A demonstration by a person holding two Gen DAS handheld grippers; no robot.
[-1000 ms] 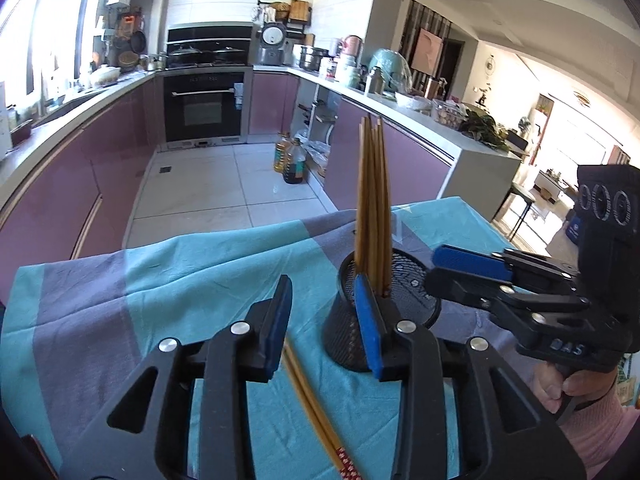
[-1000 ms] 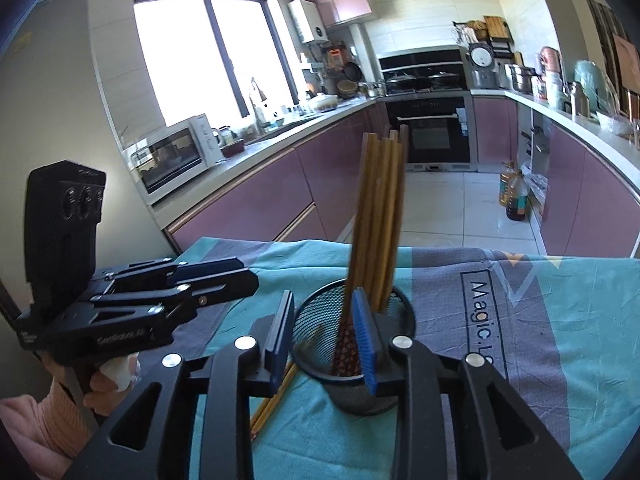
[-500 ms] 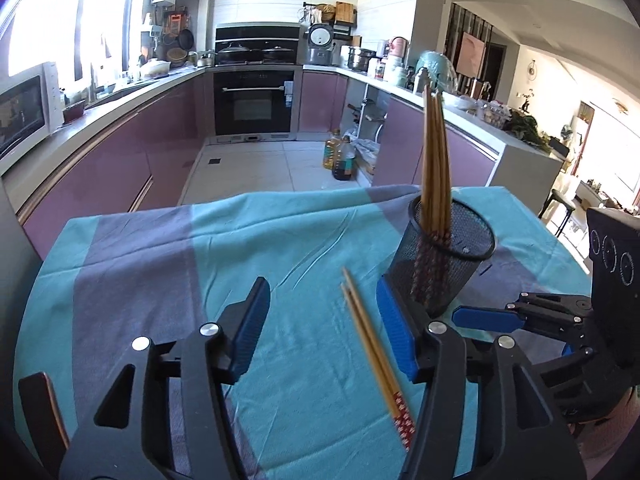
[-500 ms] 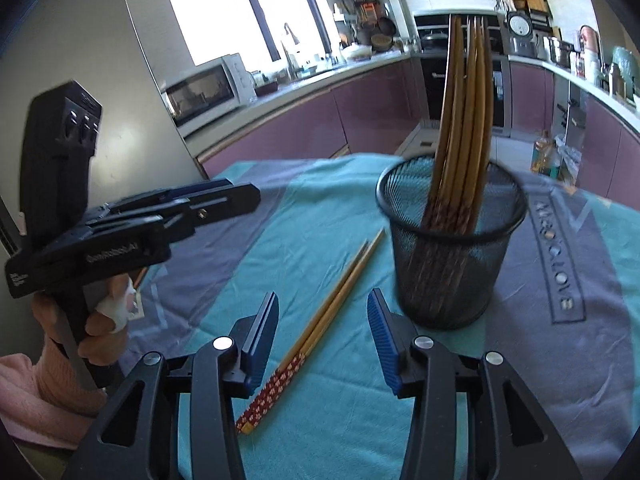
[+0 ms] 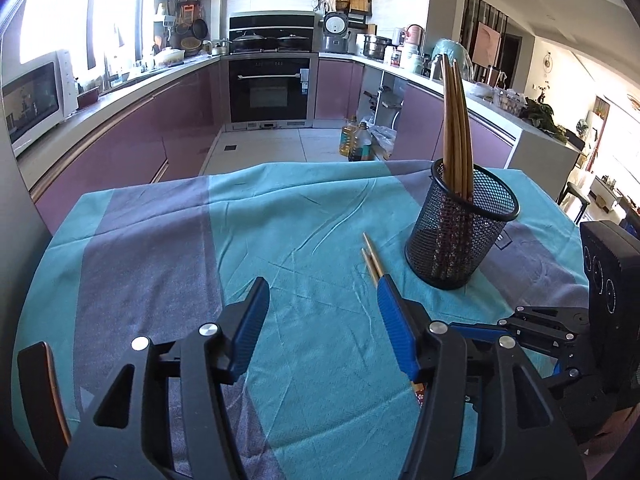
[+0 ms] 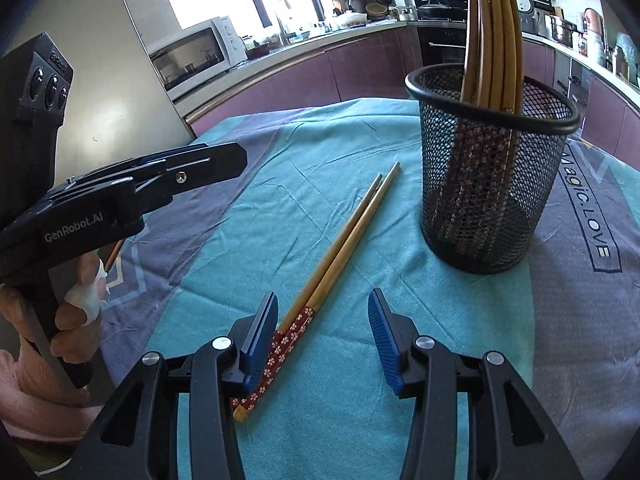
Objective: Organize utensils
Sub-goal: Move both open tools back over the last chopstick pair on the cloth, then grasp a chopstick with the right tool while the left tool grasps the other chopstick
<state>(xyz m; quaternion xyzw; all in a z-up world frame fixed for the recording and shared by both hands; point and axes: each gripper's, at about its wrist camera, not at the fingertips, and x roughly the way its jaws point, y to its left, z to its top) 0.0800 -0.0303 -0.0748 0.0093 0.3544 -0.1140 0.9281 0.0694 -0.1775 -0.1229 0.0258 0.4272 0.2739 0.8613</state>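
**Two loose chopsticks lying beside the mesh holder, both claws open**

The right gripper (image 6: 322, 340) is hovering low over the teal and grey tablecloth (image 6: 280, 208) with its blue pads spread wide and nothing between them. A loose pair of chopsticks (image 6: 340, 248) is lying flat on the cloth, running from about 7 o'clock up toward 1 o'clock in the right wrist view. Its red flower-patterned handle ends are sitting just beside the left pad, partly tucked behind it; whether they are touching it cannot be told.

The black mesh holder (image 6: 490, 184) is standing upright at 2 o'clock from that pair, near but apart from the bare tips. A bundle of standing chopsticks (image 6: 494, 40) is leaning inside it, patterned ends down.

White lettering printed on the cloth's grey band is reading "Magic.LOVE" (image 6: 586, 204) at 3 o'clock of the holder.

The left gripper (image 6: 168, 176) is showing at 9 o'clock in the right wrist view, held in a hand (image 6: 76, 312) with a white wrap on one finger; "GenRobot.AI" (image 6: 74, 230) is printed on its side. In its own camera its pads are standing wide apart, gripping nothing, with the loose tips poking out just above the right pad at 1 o'clock.

A white microwave (image 6: 196, 56) is sitting on the counter at 11 o'clock.
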